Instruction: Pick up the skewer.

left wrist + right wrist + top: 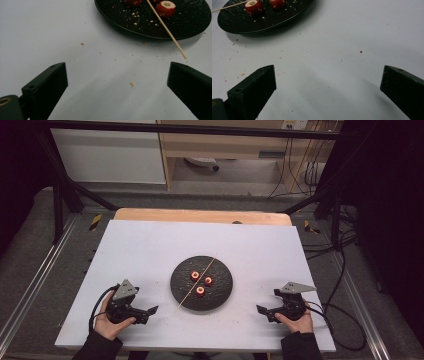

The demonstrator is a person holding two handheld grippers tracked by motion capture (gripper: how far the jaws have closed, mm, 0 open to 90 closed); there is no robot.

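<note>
White desk (150,250): black plate (222,295) centre, 3 red fruits (200,290), skewer (196,283) across. Left tongs (152,310), right tongs (261,310) wide open, empty, flanking plate.

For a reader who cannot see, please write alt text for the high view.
A round black plate on a white table holds three small red hollowed fruit pieces and a thin wooden skewer. Left gripper and right gripper rest open beside it.
</note>
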